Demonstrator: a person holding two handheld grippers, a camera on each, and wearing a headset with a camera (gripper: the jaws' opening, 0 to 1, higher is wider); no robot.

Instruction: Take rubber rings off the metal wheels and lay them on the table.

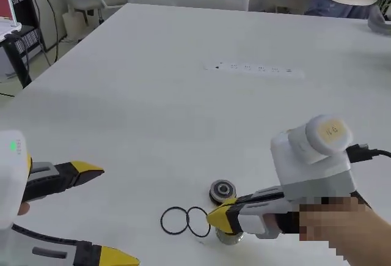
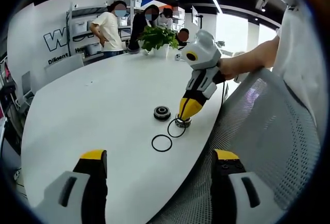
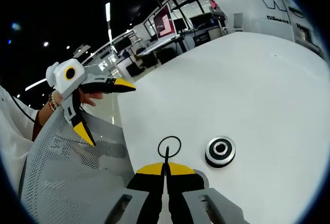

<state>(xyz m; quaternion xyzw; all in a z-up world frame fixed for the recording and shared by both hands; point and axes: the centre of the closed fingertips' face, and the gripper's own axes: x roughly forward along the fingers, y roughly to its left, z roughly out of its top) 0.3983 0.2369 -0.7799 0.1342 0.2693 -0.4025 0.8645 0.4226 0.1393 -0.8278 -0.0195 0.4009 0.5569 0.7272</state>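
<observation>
rubber ring (image 3: 166, 154) pinched between the closed right gripper (image 3: 165, 165) jaws; left gripper (image 2: 160, 156) jaws wide, well apart.

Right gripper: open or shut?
Shut. The right gripper's yellow jaws meet in its own view, apparently pinching a rubber ring at the tips.

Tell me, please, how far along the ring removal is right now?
Done: one rubber ring lies loose on the table. In hand: the right tool, jaws shut, seems to pinch a second ring beside a bare-looking metal wheel. Left: the other wheel still wears its black ring. The left tool is open, holding nothing.
</observation>
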